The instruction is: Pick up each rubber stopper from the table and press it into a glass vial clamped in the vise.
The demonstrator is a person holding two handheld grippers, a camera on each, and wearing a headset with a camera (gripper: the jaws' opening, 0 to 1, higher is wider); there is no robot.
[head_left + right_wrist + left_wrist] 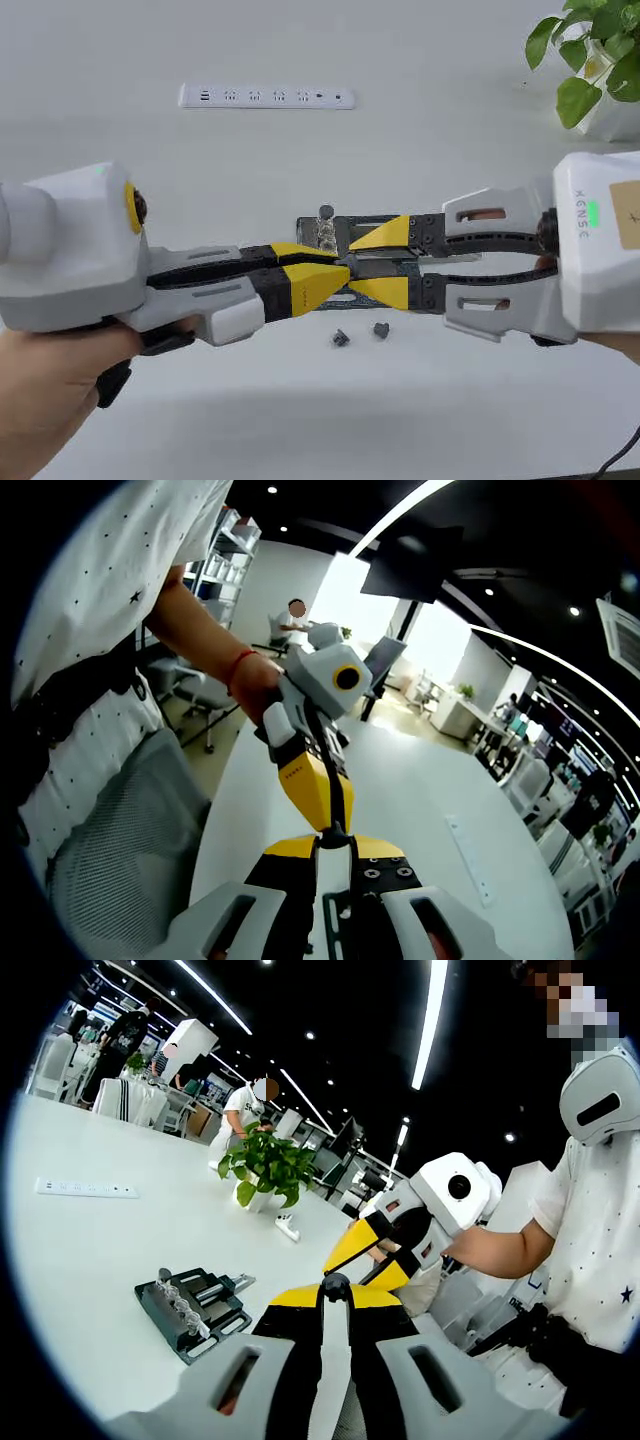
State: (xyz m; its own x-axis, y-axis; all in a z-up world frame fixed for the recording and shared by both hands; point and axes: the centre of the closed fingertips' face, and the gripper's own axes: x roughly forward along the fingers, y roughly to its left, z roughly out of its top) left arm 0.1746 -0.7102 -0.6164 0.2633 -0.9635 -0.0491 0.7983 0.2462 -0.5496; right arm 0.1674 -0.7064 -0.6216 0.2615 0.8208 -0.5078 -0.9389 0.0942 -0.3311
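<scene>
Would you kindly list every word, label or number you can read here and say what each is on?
"KGNSIC", roughly, letters uncertain: printed sideways on the white housing of the right gripper, head view.
Tan sticker on that housing: mark too blurred to read.
Power strip: socket markings too small to read.
Left gripper, yellow jaw, right gripper view: dark print too small to read.

This is a big open-plan office that doubles as a lab. A long white tabletop (450,420) carries a power strip (266,96), a potted plant (265,1165) and a small vise (190,1305). Light strips (433,1020) cross a black ceiling. Further off are desks (460,715), shelves (225,550), a mesh chair (120,830) and a seated person (290,625).
</scene>
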